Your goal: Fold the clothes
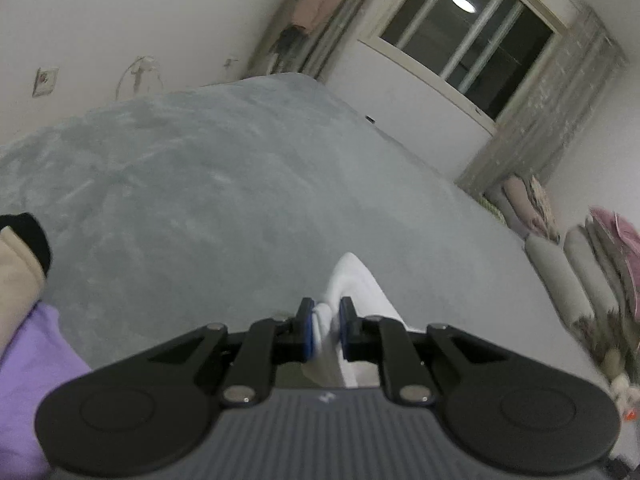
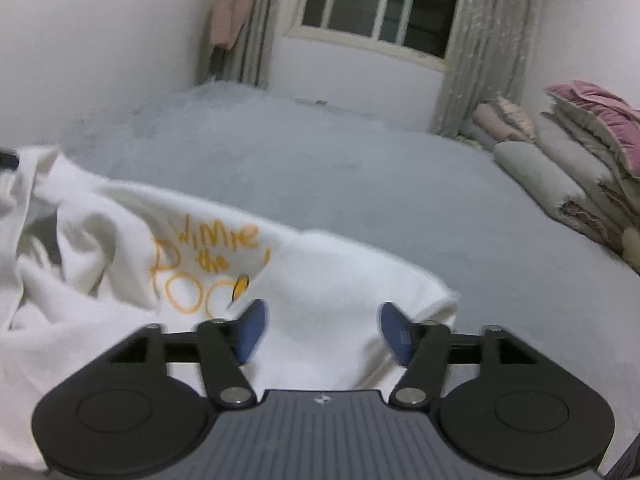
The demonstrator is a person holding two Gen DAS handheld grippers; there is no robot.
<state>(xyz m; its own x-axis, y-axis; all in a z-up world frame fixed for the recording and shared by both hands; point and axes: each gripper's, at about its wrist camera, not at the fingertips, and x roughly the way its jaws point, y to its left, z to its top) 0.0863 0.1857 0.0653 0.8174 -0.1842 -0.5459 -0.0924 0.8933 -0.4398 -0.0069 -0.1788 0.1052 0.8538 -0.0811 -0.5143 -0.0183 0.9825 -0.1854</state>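
White sweatshirt (image 2: 120, 248) fabric, soft and matte, is lying rumpled on the bed (image 2: 340, 184), spreading from the left edge of the right wrist view toward the middle. Its surface is bunching into loose rounded folds on the left and flattening into a smoother panel with a blunt corner on the right. Orange hand-drawn lettering (image 2: 208, 264) is curving across the front, partly swallowed by a crease.

The right claw (image 2: 322, 334) is standing wide apart just over that smooth panel, its blue pads (image 2: 250, 334) pressing on nothing. The left claw (image 1: 324, 330) is pinching a narrow strip of the same white cloth (image 1: 352, 284), which is rising between the pads in a tapering, pointed fold.

The bed is wearing a grey-blue plush cover with a short, brushed nap that is showing lighter and darker streaks. In the left wrist view a lilac garment (image 1: 32, 360) is lying at the bottom left, with a beige sleeve ending in a black ribbed cuff (image 1: 24, 240) above it.

Along the right side, rolled and stacked quilts (image 2: 560, 168) in grey and dusty pink are sitting in puffy layers. Pale textured curtains (image 2: 484, 48) are hanging beside a dark window (image 2: 380, 0), and a pink garment (image 2: 230, 12) is hanging in the corner.
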